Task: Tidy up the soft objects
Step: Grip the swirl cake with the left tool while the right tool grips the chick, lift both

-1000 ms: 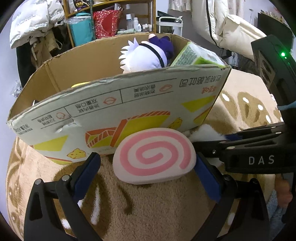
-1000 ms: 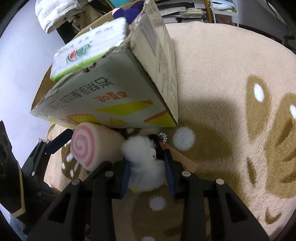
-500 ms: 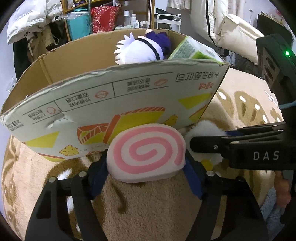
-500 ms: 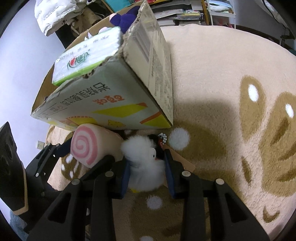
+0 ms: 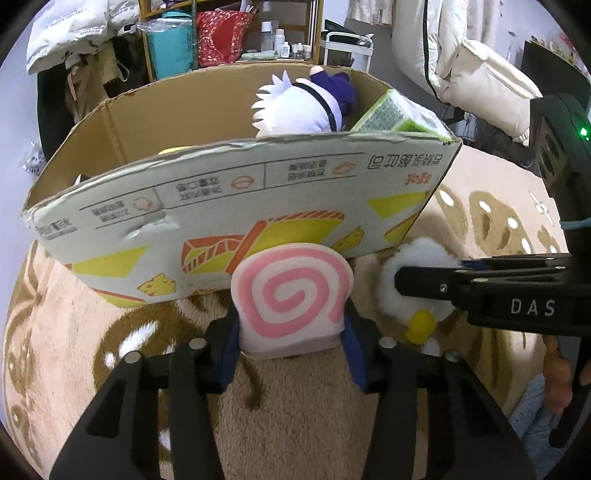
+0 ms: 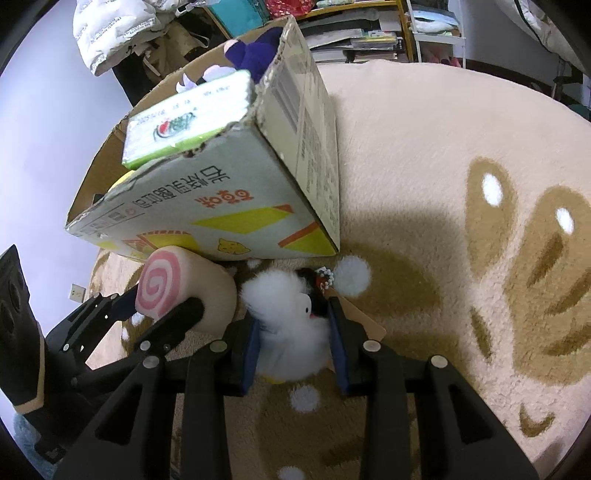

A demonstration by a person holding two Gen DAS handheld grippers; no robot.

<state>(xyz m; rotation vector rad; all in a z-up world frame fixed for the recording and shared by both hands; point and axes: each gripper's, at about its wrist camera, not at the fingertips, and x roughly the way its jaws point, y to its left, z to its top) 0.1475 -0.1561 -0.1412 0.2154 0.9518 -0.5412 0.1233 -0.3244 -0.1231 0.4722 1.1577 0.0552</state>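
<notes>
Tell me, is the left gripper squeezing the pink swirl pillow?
Touching. The left wrist view shows the left gripper pads pressed against both sides of the pink swirl pillow.

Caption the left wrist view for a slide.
Left gripper closing on the swirl plush beside the box; right gripper clamps the white plush.

We are looking at a beige rug (image 6: pixel 424 155) with brown leaf shapes and white dots lying across the floor. Behind it a wooden shelf (image 5: pixel 229 33) is holding a teal container (image 5: pixel 171 46), a red bag (image 5: pixel 221 40) and small bottles (image 5: pixel 279 40), while a cream padded coat (image 5: pixel 461 62) is hanging at the right.
</notes>
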